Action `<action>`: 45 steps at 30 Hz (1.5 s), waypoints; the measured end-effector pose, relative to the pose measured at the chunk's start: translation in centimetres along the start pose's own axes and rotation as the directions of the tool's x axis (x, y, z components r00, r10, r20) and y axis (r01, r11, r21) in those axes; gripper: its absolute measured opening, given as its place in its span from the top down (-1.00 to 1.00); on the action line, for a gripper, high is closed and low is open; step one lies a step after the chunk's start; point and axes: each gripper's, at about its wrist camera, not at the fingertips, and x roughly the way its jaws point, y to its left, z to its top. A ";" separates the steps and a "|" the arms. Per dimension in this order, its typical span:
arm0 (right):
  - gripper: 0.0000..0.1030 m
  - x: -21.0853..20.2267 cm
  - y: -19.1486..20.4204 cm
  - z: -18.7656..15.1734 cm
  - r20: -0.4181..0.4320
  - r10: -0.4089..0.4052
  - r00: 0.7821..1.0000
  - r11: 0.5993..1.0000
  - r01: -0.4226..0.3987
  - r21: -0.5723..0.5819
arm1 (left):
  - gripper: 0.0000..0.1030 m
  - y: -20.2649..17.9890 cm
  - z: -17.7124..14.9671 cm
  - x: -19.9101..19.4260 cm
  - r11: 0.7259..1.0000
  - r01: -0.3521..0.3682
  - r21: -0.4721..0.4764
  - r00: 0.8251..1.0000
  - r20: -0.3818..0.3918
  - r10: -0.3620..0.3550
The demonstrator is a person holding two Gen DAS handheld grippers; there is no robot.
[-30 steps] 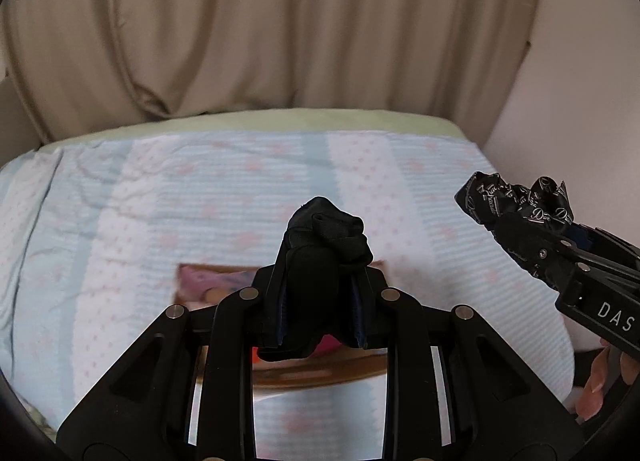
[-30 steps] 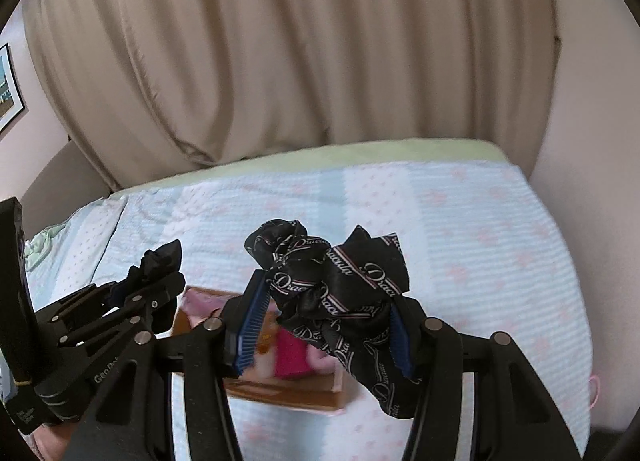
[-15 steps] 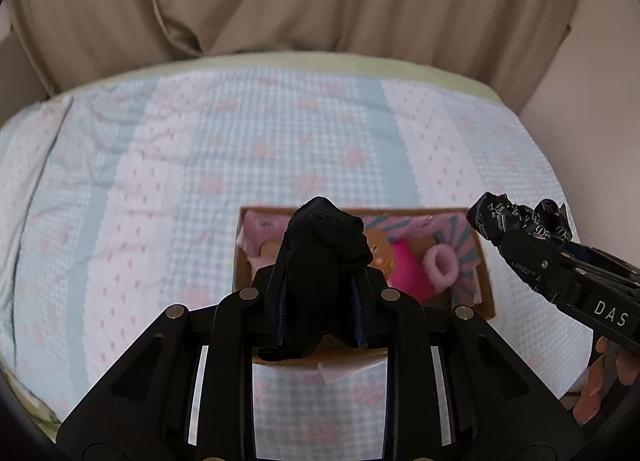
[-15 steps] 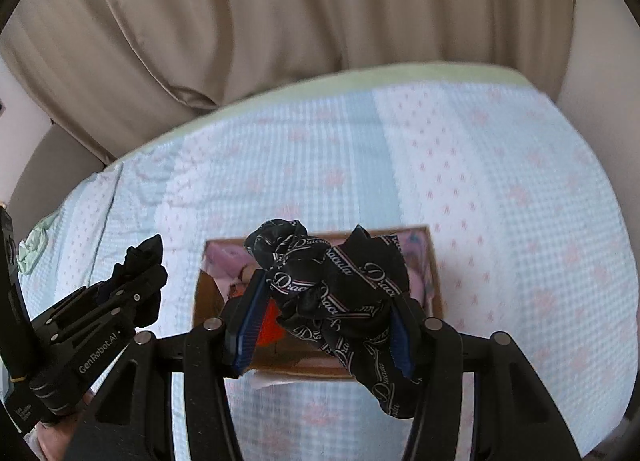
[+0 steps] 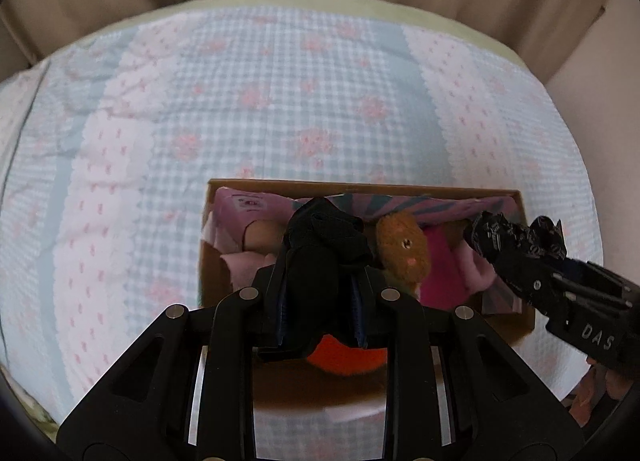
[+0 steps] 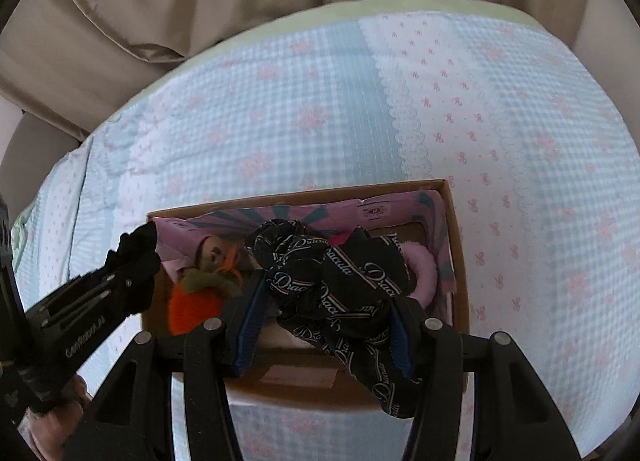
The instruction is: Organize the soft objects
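My left gripper (image 5: 320, 277) is shut on a plain black cloth bundle (image 5: 324, 233), held over the left half of an open cardboard box (image 5: 360, 184). My right gripper (image 6: 326, 301) is shut on a black scrunchie printed with white script (image 6: 332, 277), held over the box (image 6: 456, 245) too. Inside lie an orange plush carrot (image 6: 192, 305), a brown plush toy (image 5: 402, 251), a pink scrunchie (image 6: 424, 273), a magenta piece (image 5: 438, 273) and pink printed wrapping paper (image 5: 248, 205). Each gripper shows at the edge of the other's view, the right gripper (image 5: 516, 237) and the left gripper (image 6: 136, 245).
The box sits on a bed with a light blue and white checked cover with pink motifs (image 5: 280, 101). Beige curtains (image 6: 200, 1) hang behind the bed and a pale wall (image 5: 600, 73) stands to the right. A hand (image 6: 56, 425) holds the left gripper's handle.
Both grippers have come down and tilted toward the box, which has grown larger and moved up into the middle of both views. Both still hold their cloth pieces.
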 end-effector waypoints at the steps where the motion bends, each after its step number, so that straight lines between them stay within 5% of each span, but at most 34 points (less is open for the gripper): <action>1: 0.03 0.4 -0.1 0.1 -0.008 0.002 1.000 1.000 -0.002 -0.005 | 0.58 0.1 0.1 0.4 1.000 0.000 -0.007 1.000 -0.008 0.000; 5: 0.03 1.6 -0.6 0.3 -0.037 0.020 0.999 1.000 -0.020 0.005 | 0.58 0.2 0.4 1.9 1.000 -0.014 -0.015 0.999 -0.036 0.013; 7: 0.01 2.0 -0.7 0.4 -0.053 0.042 0.998 0.999 -0.041 0.020 | 0.26 0.1 0.5 1.9 1.000 -0.027 -0.005 0.999 -0.032 0.026; 9: -0.27 2.3 -0.9 0.6 -0.058 0.066 0.996 0.997 -0.064 0.038 | -1.00 -0.1 0.5 1.8 1.000 -0.030 0.005 0.999 -0.031 0.031; 12: -1.00 2.2 -1.3 1.0 -0.055 0.053 0.997 0.997 -0.050 0.065 | -0.99 -0.2 0.3 1.7 0.999 -0.032 0.006 0.999 -0.028 0.032; 30: -0.99 -2.6 -1.6 -0.8 0.009 0.000 1.000 0.998 -0.001 0.065 | -0.99 -0.1 -2.8 -2.8 1.000 0.013 0.006 1.000 0.025 -0.013; 39: -0.99 -11.0 0.2 -2.3 0.127 -0.026 0.992 1.000 0.026 0.008 | -0.99 -1.0 -4.0 -10.7 0.999 0.037 0.014 0.993 0.115 -0.038; 45: -0.99 -19.0 1.2 -3.3 0.243 -0.089 0.966 0.994 0.101 -0.041 | -0.99 -2.5 -4.4 -18.2 0.999 0.013 0.048 0.977 0.213 -0.023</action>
